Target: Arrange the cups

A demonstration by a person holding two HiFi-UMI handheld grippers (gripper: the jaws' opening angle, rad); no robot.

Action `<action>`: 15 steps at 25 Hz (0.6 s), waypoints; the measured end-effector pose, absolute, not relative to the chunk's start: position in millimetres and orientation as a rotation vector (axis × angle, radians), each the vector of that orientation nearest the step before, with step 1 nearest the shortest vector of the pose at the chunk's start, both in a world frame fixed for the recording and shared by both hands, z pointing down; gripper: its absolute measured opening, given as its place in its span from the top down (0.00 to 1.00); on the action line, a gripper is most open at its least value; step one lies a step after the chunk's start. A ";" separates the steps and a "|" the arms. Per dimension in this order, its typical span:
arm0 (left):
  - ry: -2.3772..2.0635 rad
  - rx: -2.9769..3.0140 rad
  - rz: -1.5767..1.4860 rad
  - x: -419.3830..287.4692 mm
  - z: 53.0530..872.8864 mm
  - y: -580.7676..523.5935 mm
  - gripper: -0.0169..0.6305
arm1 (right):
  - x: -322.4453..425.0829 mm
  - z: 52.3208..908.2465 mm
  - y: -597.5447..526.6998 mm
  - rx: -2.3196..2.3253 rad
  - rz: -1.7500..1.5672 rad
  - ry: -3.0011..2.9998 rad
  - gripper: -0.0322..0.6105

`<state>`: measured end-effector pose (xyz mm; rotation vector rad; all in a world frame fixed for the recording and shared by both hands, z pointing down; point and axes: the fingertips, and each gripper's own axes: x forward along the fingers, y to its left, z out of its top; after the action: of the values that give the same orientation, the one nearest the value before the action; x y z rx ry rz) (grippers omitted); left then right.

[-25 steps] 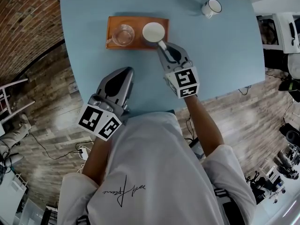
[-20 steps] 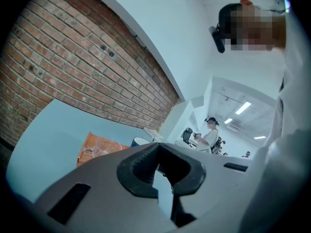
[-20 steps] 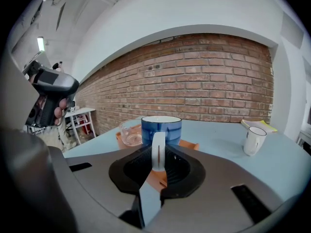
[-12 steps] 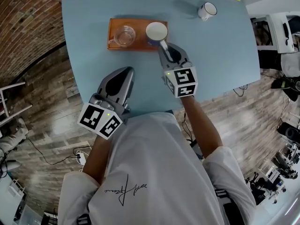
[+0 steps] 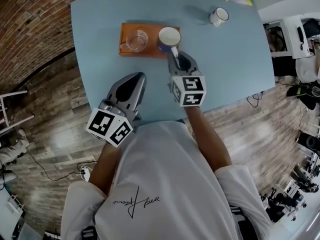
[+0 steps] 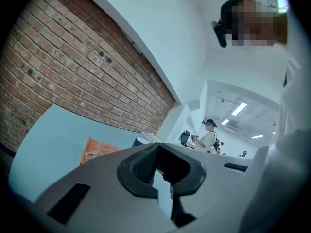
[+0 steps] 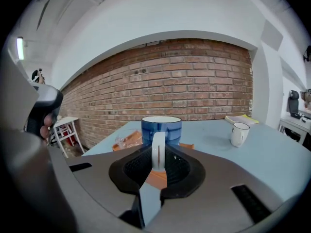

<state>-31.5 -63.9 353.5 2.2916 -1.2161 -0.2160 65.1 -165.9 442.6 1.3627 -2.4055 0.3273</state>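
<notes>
Nearest, the left gripper (image 5: 138,78) hangs over the near edge of the table (image 5: 235,69), jaws pressed together on nothing (idle, by the look of it). Just beyond, the right gripper (image 5: 174,54) is clamped narrow on the handle (image 7: 158,152) of the blue mug (image 5: 169,37) — the handle stands upright between the pads and points straight back at the claw, with the mug's body dead ahead. The mug is at the right end of the tray (image 5: 150,49), beside the glass (image 5: 136,40); whether its base is down I cannot tell. Farthest, the white mug (image 5: 218,16) stands alone, well apart, up and to the right of the tray. It lies on the right gripper's side — so once this handle is let go, that hand is likely the nearer one to fetch it.
</notes>
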 end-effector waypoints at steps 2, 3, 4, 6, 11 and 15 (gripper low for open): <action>-1.214 2.295 -0.220 -33.3 352.1 -61.9 0.96 | 64.8 441.3 -162.8 1.402 0.330 -2.396 0.85; -1.215 2.297 -0.224 -34.7 351.1 -61.0 0.96 | 64.8 440.8 -161.5 1.424 0.331 -2.389 0.85; -1.218 2.298 -0.228 -36.2 350.0 -60.1 0.96 | 64.9 440.7 -160.6 1.449 0.333 -2.382 0.85; -1.222 2.302 -0.231 -38.7 348.4 -58.9 0.96 | 65.9 441.1 -159.5 1.501 0.336 -2.363 0.85; -1.208 2.295 -0.233 -39.8 347.7 -55.7 0.96 | 67.2 443.5 -157.8 1.597 0.322 -2.311 0.85; -1.202 2.292 -0.229 -38.7 348.4 -53.5 0.96 | 67.2 447.4 -157.0 1.636 0.307 -2.280 0.85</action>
<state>-38.7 -53.5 348.4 2.2925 -1.2021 -0.2289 67.2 -157.0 447.4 1.6361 -2.2803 0.3065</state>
